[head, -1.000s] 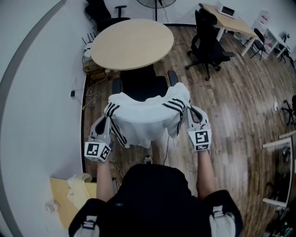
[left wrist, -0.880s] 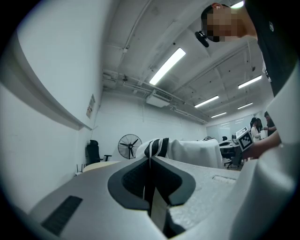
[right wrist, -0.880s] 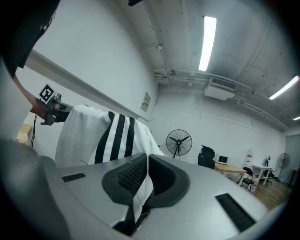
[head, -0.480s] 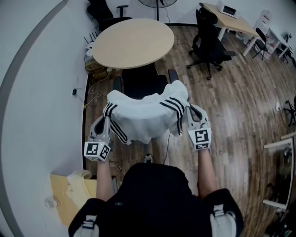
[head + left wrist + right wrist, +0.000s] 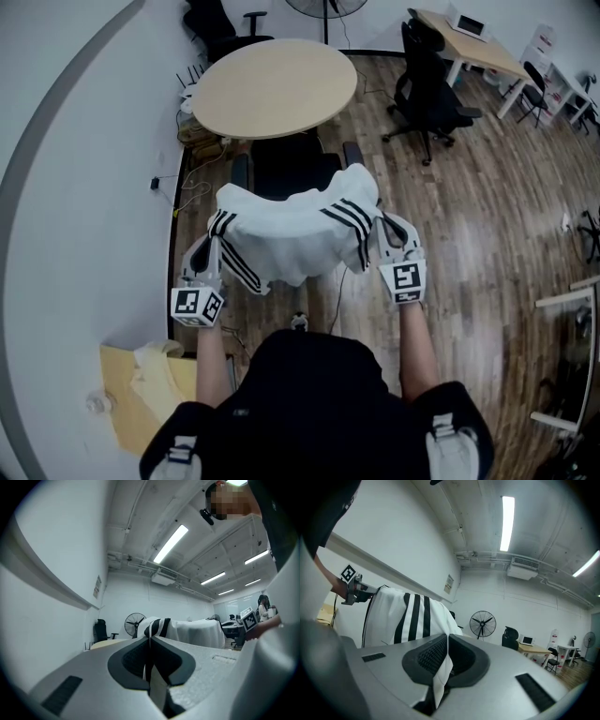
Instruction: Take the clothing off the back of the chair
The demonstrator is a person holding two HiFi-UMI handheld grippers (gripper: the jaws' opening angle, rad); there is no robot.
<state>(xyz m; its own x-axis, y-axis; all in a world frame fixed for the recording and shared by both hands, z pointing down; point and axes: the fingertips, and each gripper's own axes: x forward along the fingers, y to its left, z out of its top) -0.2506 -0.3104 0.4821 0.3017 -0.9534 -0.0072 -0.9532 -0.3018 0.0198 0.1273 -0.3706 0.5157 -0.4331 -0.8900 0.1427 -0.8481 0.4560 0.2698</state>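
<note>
A white shirt [image 5: 298, 234] with black shoulder stripes hangs stretched between my two grippers, over the back of a black office chair [image 5: 289, 169]. My left gripper [image 5: 213, 242] is shut on the shirt's left edge; white cloth [image 5: 157, 688] is pinched between its jaws, and the striped shirt [image 5: 185, 631] spreads beyond. My right gripper [image 5: 382, 231] is shut on the right edge, with a fold of shirt cloth [image 5: 442, 672] caught in its jaws and the striped shirt sleeve [image 5: 410, 618] to the left. The chair back itself is hidden under the shirt.
A round wooden table [image 5: 274, 87] stands just beyond the chair. A white wall [image 5: 75, 187] runs along the left, with cables on the floor beside it. Another black chair [image 5: 431, 89] and a desk [image 5: 473, 47] stand at the back right. A cardboard box [image 5: 150, 389] lies at my lower left.
The shirt's lower hem has risen and bunched up a little between the grippers. Both grippers stay nearly where they were, still shut on the cloth.
</note>
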